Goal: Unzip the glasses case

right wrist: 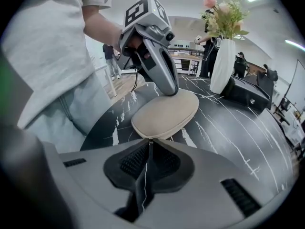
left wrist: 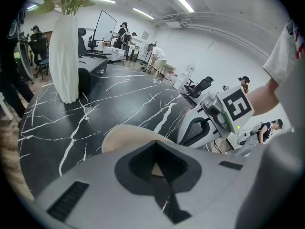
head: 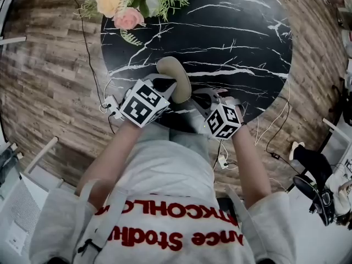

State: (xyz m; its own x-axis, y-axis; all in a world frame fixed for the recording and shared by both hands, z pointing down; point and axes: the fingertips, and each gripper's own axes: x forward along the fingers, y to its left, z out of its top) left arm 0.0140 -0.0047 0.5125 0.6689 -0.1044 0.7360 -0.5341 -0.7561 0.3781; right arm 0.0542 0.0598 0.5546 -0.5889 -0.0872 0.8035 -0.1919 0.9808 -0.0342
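Black marble bench (head: pixel 231 32) carries the beige glasses case (head: pixel 175 77) near its 6 o'clock rim; left tool (right wrist: pixel 170 90) clamps the case's 8 o'clock side, likely as an anchor; right tool (right wrist: pixel 151 144), pressed nearly together, pinches the zip pull (right wrist: pixel 151 139) at 5 o'clock, apparently to draw it.

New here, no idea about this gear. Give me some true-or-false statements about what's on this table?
1. The glasses case is beige. True.
2. The table is plain white. False: it is black with white veins.
3. The left tongs clamp the case. True.
4. The vase lies tipped over. False: it stands upright, holding flowers.
5. The right tongs gape wide open. False: they pinch the case's zipped edge.
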